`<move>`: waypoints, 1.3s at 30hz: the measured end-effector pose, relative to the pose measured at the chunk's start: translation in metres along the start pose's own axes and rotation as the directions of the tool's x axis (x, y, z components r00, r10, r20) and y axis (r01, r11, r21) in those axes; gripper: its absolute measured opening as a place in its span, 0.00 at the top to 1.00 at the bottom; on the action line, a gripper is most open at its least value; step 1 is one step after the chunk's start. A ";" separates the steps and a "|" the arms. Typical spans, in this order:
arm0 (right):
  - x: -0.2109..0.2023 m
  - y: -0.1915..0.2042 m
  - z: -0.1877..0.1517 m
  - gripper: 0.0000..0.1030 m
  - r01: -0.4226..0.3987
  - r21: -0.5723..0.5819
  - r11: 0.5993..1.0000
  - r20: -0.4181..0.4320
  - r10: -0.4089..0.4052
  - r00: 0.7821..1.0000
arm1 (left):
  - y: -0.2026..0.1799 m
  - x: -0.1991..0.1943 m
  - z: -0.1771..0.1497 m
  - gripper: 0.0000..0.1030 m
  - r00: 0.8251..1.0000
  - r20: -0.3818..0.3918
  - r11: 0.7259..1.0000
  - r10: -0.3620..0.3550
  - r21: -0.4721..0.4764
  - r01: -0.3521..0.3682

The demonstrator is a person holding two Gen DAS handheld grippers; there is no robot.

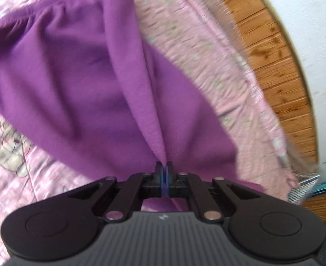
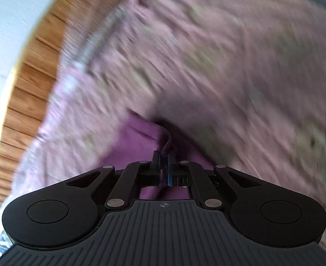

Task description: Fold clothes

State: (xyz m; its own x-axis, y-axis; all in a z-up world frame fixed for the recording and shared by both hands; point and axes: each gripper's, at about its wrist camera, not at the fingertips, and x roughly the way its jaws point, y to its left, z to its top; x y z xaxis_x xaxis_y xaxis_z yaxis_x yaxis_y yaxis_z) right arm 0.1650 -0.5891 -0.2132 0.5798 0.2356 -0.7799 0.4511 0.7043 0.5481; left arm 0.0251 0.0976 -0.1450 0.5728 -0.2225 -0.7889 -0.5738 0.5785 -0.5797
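Observation:
A purple garment [image 1: 78, 82] with an elastic waistband at the upper left hangs and spreads over the pink quilt [image 1: 191, 51]. My left gripper [image 1: 164, 166] is shut on a pinched fold of its fabric, which runs up from the fingers as a ridge. In the right wrist view only a small patch of the purple garment [image 2: 138, 139] shows, and my right gripper [image 2: 164, 155] is shut on a bunched edge of it. That view is heavily blurred.
The pink quilt [image 2: 229, 66] with a bear print [image 1: 7, 153] covers the bed. Beyond its fringed edge lie a wooden floor [image 1: 273, 55] and a white wall [image 1: 313, 22]. A teal object [image 1: 324, 186] pokes in at the right edge.

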 end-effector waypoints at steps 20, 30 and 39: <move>-0.015 -0.009 -0.016 0.93 0.056 -0.062 0.996 0.089 -0.051 0.995 | -0.001 0.019 -0.005 0.90 0.999 0.017 0.998 0.038 0.040 -0.038; -0.037 0.078 -0.045 0.68 0.193 -0.437 0.878 0.234 -0.096 0.967 | 0.032 -0.047 0.019 0.62 0.991 0.133 0.998 -0.034 0.065 0.025; 0.016 0.090 -0.055 0.82 0.422 -0.375 0.825 0.167 -0.388 0.907 | 0.170 -0.064 0.109 0.99 0.967 0.182 0.980 0.177 -0.118 -0.157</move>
State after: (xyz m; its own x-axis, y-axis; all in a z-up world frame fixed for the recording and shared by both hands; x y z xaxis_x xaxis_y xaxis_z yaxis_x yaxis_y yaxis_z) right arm 0.1774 -0.4857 -0.1930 0.4640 -0.1713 -0.8691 0.3623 0.9320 0.0097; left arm -0.0453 0.2956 -0.1706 0.5591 0.0300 -0.8286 -0.7218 0.5093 -0.4686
